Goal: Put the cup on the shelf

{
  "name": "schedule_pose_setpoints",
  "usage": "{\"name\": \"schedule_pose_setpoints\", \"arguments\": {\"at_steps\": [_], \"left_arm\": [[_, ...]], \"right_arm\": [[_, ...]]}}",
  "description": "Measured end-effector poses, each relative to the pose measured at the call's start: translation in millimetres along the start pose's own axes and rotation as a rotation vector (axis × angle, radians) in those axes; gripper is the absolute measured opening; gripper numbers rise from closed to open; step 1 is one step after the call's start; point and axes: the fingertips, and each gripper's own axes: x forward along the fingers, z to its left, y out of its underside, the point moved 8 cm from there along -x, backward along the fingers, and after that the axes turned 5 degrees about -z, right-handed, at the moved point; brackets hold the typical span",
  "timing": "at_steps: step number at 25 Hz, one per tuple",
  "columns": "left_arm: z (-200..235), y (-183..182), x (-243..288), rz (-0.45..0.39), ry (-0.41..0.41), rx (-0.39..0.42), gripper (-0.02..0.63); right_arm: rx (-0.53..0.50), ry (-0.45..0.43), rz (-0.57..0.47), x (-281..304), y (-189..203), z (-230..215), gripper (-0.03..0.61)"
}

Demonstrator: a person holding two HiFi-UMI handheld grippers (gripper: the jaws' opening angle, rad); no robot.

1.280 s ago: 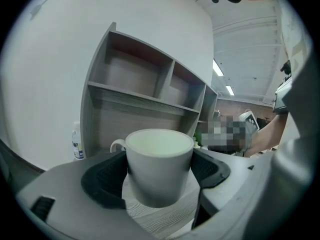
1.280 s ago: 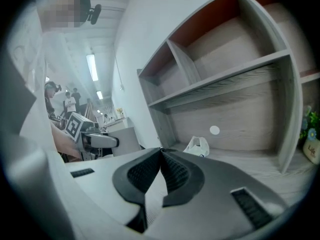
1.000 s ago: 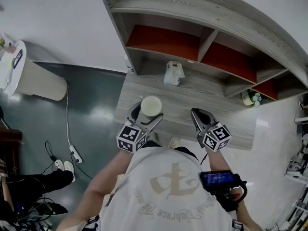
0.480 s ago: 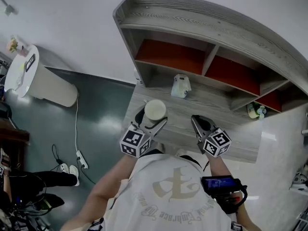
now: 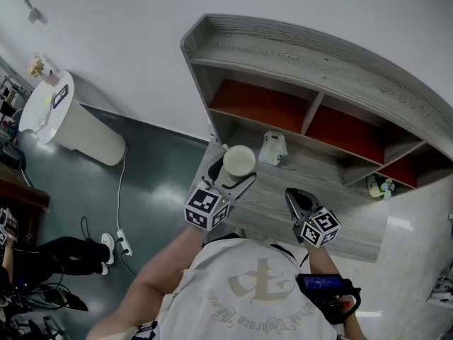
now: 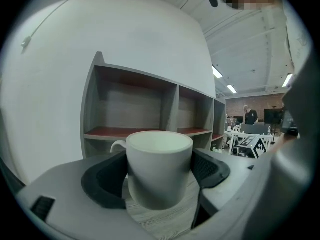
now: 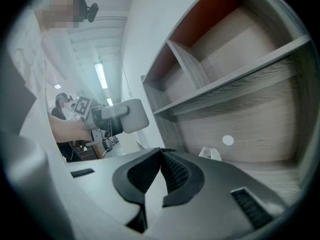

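A: Grey shelf (image 5: 318, 52) fills the head view. Which step?
B: Carrying: left tool (image 5: 230, 178) holds the cup (image 5: 239, 160) over the surface (image 5: 283, 190), near its left edge.
A: Left gripper view?
B: Pads (image 6: 107, 176) pinch the cup; handle (image 6: 117, 145) half hidden. Next, raise it into 1 red bay (image 6: 115, 132).
A: Right gripper view?
B: Right tool (image 7: 161, 171) pressed together, empty.

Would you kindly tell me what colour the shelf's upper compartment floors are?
The compartment floors are red, inside the grey shelf; the head view shows it best.

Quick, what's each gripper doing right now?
Left gripper: shut on the white ceramic cup.
Right gripper: shut, holding nothing.
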Motion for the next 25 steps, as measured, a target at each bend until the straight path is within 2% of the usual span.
{"name": "schedule_pose_setpoints", "arguments": {"at_steps": [12,18,25], "left_arm": [[12,-44,55,-0.061,0.002,0.011,0.407],[22,-68,78,-0.094,-0.03,0.021,0.406],[27,-95,106,-0.116,-0.009,0.038,0.406]], "right_arm": [[0.007,0.029,-0.024,-5,-10,-22,0.005],[0.01,0.043,-0.035,-9,-13,-31,0.005],[0.04,0.089,-0.055,-20,-10,-38,0.005]]}}
